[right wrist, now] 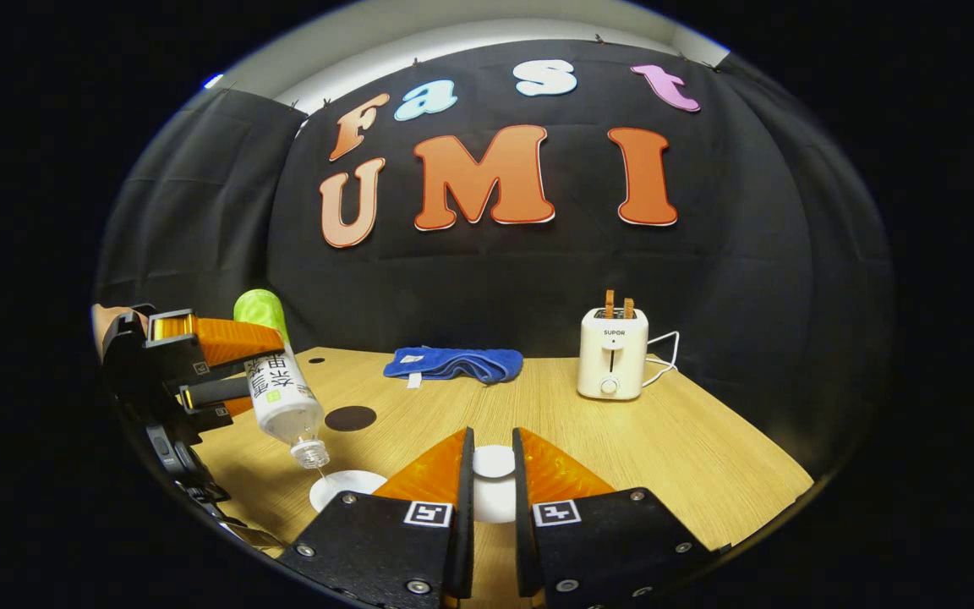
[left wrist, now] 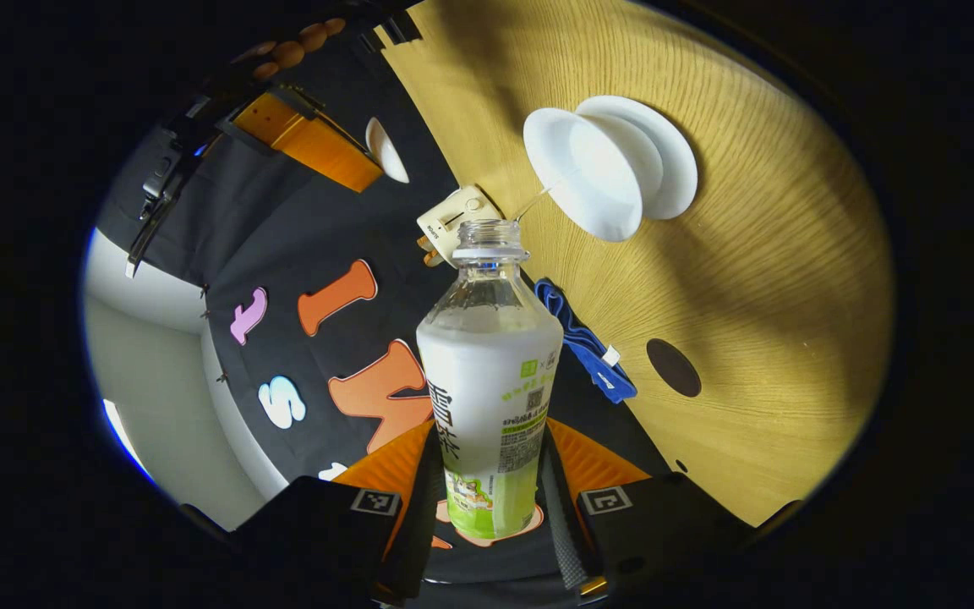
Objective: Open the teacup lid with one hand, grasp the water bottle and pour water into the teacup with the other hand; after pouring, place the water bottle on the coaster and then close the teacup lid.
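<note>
My left gripper [left wrist: 491, 448] is shut on the water bottle [left wrist: 491, 381], a clear bottle with a white and green label and no cap. The bottle is tipped mouth-down over the open white teacup [left wrist: 593, 169], which stands on its saucer [left wrist: 673, 161], and a thin stream of water runs into the cup. In the right gripper view the tilted bottle [right wrist: 280, 389] and the left gripper [right wrist: 259, 368] hang above the teacup [right wrist: 343, 489]. My right gripper [right wrist: 489, 440] is shut on the white teacup lid [right wrist: 494, 474], held beside the cup. The dark round coaster [right wrist: 350, 418] lies bare behind the cup.
A folded blue cloth [right wrist: 453, 364] lies at the back of the wooden table [right wrist: 690, 440]. A cream toaster [right wrist: 614, 353] with its cord stands at the back right. A hand [right wrist: 106, 321] holds the left gripper at the left edge.
</note>
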`<state>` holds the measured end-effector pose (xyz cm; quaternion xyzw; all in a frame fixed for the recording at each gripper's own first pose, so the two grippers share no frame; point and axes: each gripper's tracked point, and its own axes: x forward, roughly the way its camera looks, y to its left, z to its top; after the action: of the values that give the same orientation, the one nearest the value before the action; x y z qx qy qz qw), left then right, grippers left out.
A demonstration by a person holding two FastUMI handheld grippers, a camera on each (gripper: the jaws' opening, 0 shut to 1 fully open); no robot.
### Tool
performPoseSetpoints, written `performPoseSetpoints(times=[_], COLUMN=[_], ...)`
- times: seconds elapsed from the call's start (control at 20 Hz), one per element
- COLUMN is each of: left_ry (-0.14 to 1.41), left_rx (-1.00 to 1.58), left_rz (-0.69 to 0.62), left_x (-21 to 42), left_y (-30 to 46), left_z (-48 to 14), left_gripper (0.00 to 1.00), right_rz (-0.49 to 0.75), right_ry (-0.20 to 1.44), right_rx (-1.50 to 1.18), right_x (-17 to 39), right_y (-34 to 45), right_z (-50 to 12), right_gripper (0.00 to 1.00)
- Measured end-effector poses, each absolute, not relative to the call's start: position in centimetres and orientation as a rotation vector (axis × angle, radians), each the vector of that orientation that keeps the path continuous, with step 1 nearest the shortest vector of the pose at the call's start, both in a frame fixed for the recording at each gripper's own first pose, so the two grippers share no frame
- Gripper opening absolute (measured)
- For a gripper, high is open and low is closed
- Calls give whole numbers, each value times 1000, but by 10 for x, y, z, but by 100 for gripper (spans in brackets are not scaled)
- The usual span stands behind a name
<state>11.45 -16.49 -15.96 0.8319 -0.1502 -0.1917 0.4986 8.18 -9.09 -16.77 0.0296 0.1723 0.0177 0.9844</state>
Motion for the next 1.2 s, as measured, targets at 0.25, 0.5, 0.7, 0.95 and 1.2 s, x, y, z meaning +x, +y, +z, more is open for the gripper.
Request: performPoseSetpoints(times=[0.25,0.5,0.7,0.95,1.2], left_ry=[-409,-439,-365,-303,-226], left_rx=[2056,2063,1923,1659,1281], left_rz=[-454,-427,-460,-488,-444], left_x=[110,105,104,94,92], left_y=[-167,-165,-158,-161,-156], left_z=[-162,-158,-164,-170,-154], left_gripper=[60,63,60,63,58], right_rz=[42,48,56,103,117], right_ry=[352,348,345,290,222], right_rx=[44,47,62,139,131], right_x=[79,78,77,80,83], right_y=[-85,-79,-75,-65,-58], right_z=[-168,-166,-164,-146,-123], right_gripper=[20,20,20,20,20])
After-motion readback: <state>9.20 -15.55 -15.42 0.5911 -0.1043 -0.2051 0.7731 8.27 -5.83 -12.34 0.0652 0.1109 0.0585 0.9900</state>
